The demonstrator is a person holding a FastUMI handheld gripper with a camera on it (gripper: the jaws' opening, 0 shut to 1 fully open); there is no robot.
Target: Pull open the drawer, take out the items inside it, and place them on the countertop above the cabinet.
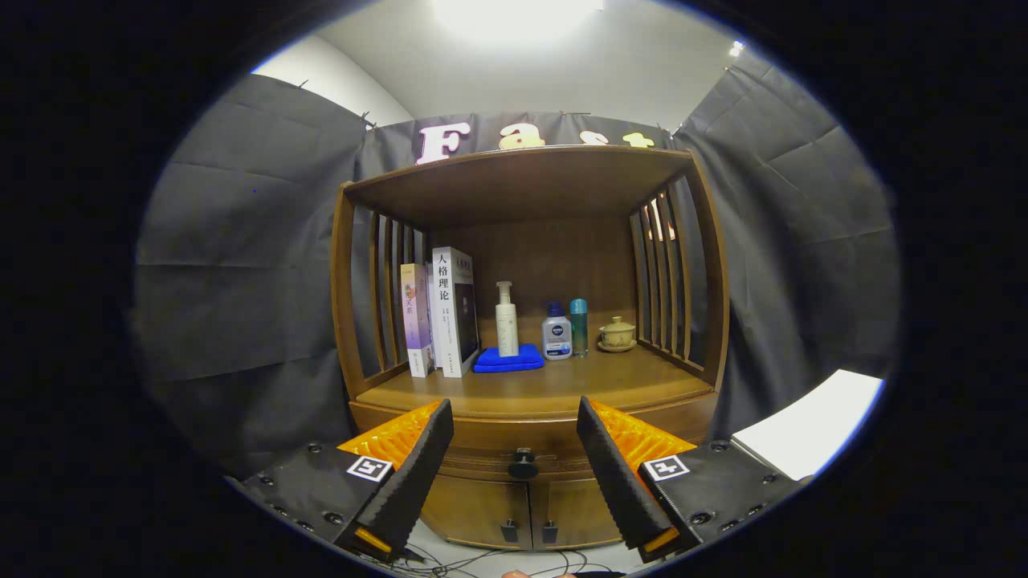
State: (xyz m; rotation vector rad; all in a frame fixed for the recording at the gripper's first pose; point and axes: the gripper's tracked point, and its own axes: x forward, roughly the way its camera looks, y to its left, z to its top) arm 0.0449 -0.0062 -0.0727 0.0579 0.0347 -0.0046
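Cabinet (pixel 530 201) dark brown wood, drawer knob (pixel 523 464) black; folded cloth (pixel 507 359) bright blue, pump bottle (pixel 506 321) white, squat bottle (pixel 556 333) white with blue cap, slim bottle (pixel 578 325) teal, lidded cup (pixel 617 333) pale beige.

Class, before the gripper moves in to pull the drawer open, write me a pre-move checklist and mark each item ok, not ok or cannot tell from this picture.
1. Drawer shut and waiting to be pulled: ok.
2. Drawer knob in plain sight, nothing covering it: ok.
3. Gripper jaws open, with a gap wider than the knob: ok.
4. Knob lined up between the jaws, just ahead of them: ok.
5. Free space on the countertop in front of the blue cloth and bottles: ok.
6. What lies inside the drawer: cannot tell.
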